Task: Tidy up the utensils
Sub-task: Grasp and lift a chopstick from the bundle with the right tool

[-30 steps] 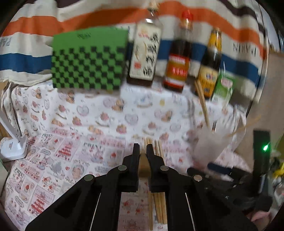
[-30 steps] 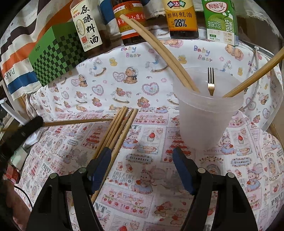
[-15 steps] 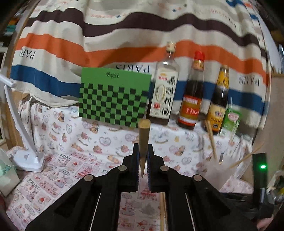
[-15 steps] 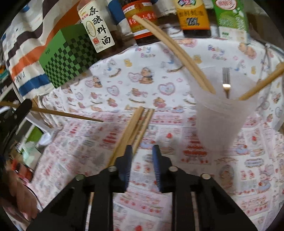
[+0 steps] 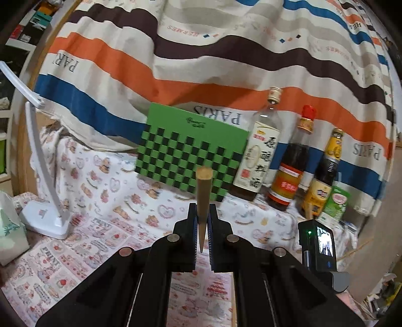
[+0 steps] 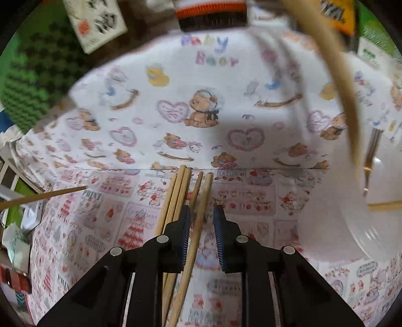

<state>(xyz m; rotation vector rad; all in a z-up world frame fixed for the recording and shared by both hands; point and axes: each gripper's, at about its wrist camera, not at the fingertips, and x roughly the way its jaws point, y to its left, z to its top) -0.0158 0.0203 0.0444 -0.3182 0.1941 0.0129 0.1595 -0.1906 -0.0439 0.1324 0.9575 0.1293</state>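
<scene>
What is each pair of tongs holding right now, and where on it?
Left tongs: shut on one chopstick near its thin tip. Right tongs: holding nothing; they straddle one loose chopstick on the table, pads not pressing it.

In the right wrist view the plastic cup (image 6: 334, 221) at the table's right edge is blurring into a pale smear, a fork (image 6: 370, 161) barely showing inside. The bottles' (image 6: 211, 12) tops are running off the upper edge. The chopsticks' (image 6: 176, 201) near ends are hiding beneath the right gripper (image 6: 201, 221).
</scene>
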